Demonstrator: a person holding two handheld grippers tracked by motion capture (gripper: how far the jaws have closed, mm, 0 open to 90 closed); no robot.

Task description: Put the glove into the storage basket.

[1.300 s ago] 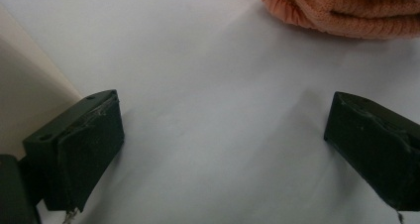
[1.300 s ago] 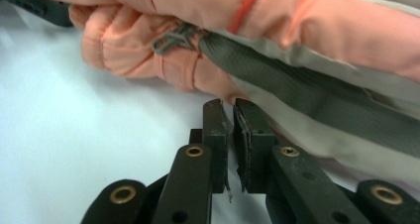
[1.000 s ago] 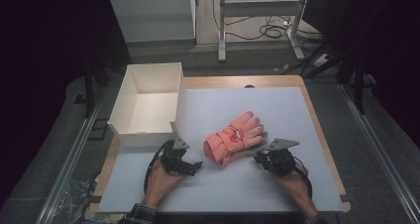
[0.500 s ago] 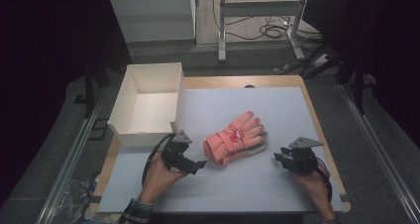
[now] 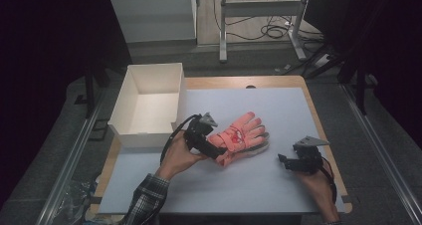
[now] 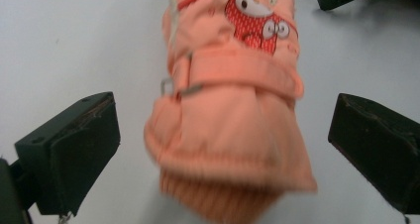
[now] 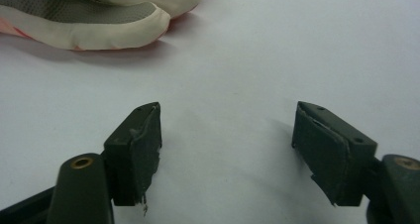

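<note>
An orange padded glove (image 5: pixel 241 135) with a red cartoon patch lies in the middle of the white mat (image 5: pixel 278 110), its fingers pointing to the far right. My left gripper (image 5: pixel 215 146) is over its cuff. The glove's cuff (image 6: pixel 233 149) lies between its wide jaws, and the pads (image 6: pixel 74 154) stand clear of it; these jaws have just been opening a little more. My right gripper (image 5: pixel 284 161) rests to the right of the glove. It (image 7: pixel 225 135) has just been opening and has nothing between its jaws. Grey and cream glove fingertips (image 7: pixel 99 16) lie beyond it.
A white open box (image 5: pixel 149 103) stands at the mat's left, just beyond the person's left hand. The wooden table edge (image 5: pixel 323 130) runs close by on the right. Bare mat stretches in front of the glove and behind it.
The left gripper has risen and moved right, from beside the glove to over its cuff. The right gripper has drawn away from the glove to the right and its jaws have spread.
</note>
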